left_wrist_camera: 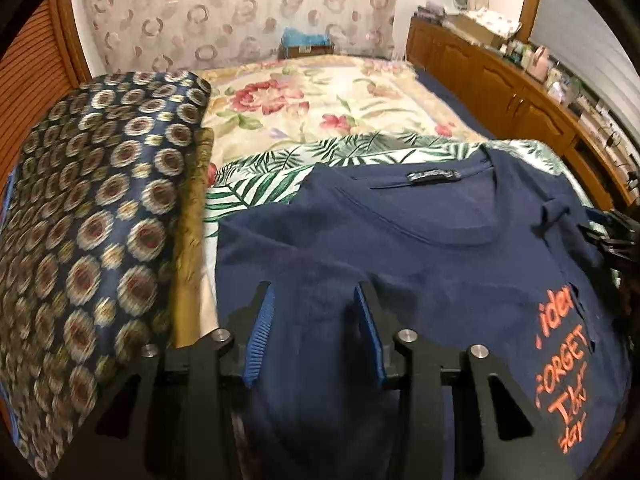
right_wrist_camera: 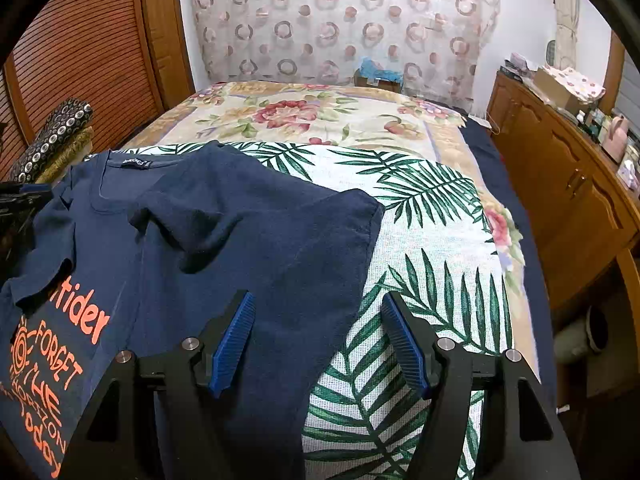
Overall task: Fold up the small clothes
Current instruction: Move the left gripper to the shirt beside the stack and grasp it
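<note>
Before me: bed (right_wrist_camera: 320,120) under floral spread; circle-patterned curtain (right_wrist_camera: 344,20); louvred wooden door (right_wrist_camera: 80,60); cluttered wooden sideboard (right_wrist_camera: 560,184) to my right.

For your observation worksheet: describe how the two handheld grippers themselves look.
The left gripper and right gripper look alike: black angular frames with round silver bolt heads, each with two fingers faced in ribbed blue pads. No cables, markings or sleeves show.

A: Where's the free room?
B: Right of the navy T-shirt (right_wrist_camera: 248,232), on the palm-leaf cloth (right_wrist_camera: 432,248).
A: And left?
B: The stacked patterned fabrics (left_wrist_camera: 96,216) block it; the wooden cabinet (right_wrist_camera: 560,200) bounds the right.
</note>
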The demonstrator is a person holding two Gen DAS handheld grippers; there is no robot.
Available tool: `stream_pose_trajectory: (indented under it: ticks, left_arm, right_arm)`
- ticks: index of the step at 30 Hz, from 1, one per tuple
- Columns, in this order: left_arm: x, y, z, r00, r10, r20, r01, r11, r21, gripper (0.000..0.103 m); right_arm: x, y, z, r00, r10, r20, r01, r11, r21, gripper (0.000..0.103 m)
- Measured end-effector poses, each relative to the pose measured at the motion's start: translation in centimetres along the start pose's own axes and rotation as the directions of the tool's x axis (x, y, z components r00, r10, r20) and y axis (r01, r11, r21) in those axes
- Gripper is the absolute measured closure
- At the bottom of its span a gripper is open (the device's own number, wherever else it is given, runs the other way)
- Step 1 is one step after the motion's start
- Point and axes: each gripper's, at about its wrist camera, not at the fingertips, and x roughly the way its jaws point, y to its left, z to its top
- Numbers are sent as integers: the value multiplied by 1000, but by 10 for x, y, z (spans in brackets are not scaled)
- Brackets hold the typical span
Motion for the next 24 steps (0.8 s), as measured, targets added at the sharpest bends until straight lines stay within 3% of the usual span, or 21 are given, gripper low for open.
stream_pose_trajectory:
  ticks: [6,7,9,11,17,24]
  left_arm:
    - [16,-3,7,1000,10,-21,-10,1000,5,63]
    - [15,-4,6,1000,12,-18,-12,1000,5,67]
    - [14,-4,5,1000,11,-9,-11,1000,8,88]
    - [14,-4,6,1000,20,-9,-20,1000,6,95]
    - [-36,11,18,992,48,119,-45,999,-26,98]
    - [-58,25,26,986,60,158,-56,998,-28,99]
  right_arm:
    - [-1,-2,-1,1000,-3,-1,3,1000,-1,34]
    - [-1,-2,-1,1000,-1,0,1,1000,-1,34]
    - [-1,-2,-1,1000,-2,0,2,1000,-2,34]
    - [-1,-2,-1,1000,-2,0,2,1000,-1,34]
    - [-1,-2,-1,1000,-2,0,2,1000,-2,33]
    - [-2,-4,-1,1000,2,0,-2,1000,-1,33]
